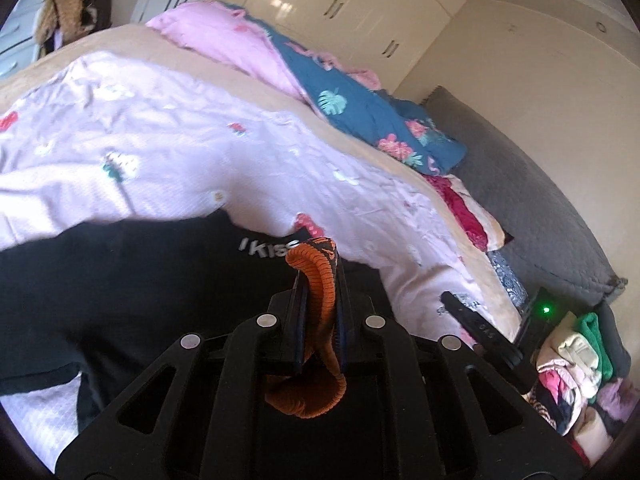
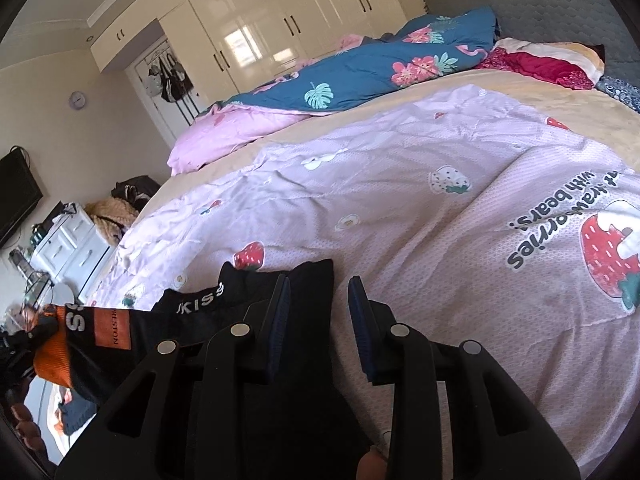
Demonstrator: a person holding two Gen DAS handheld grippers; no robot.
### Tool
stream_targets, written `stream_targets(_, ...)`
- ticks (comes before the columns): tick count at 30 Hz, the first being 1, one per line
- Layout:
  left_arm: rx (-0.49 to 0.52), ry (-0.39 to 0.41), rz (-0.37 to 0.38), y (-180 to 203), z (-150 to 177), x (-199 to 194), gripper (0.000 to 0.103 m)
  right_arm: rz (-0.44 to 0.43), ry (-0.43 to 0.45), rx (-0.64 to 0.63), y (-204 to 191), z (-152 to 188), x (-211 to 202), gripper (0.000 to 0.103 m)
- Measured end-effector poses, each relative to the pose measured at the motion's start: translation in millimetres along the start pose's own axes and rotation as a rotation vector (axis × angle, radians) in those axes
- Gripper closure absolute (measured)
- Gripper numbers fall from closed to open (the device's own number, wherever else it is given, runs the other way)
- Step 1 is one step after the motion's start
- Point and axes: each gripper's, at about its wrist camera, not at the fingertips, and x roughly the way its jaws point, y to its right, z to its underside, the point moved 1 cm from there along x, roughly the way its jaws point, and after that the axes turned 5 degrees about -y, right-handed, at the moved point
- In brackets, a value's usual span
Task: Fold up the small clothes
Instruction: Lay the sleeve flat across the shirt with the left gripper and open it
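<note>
While the black shorts (image 1: 132,292) lie on the bed (image 2: 460,216) near its front edge, the left tongs (image 1: 320,280) are closed on their orange waistband (image 1: 316,308) and hold it above the cover. The right tongs (image 2: 318,300) stand partly open with nothing between them, over the shorts' far corner. I think it should pinch that corner, so both lift evenly. Behind the bed stands a cream wardrobe (image 2: 280,12).

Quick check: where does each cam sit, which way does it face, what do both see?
Left wrist: behind the left claw, shut on an orange knitted waistband, facing across the bed to the grey headboard.
Right wrist: behind the open right claw, facing the cream wardrobe; a fingertip shows below.
Shared: black garment, lilac strawberry-print quilt, teal floral duvet.
</note>
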Motion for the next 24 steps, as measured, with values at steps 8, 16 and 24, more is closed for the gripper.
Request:
stream_targets(8, -0.057, -0.061, -0.089, -36, 6, 11, 0.098, -0.014, -0.022, -0.049, -15, 7, 5, 0.073)
stream_targets(16, -0.061, -0.082, -0.145, -47, 11, 13, 0.097, -0.02, -0.06, -0.157, -42, 18, 15, 0.073)
stream_targets(24, -0.028, -0.06, -0.266, -53, 13, 6, 0.092, -0.011, -0.151, -0.321, -76, 40, 34, 0.073)
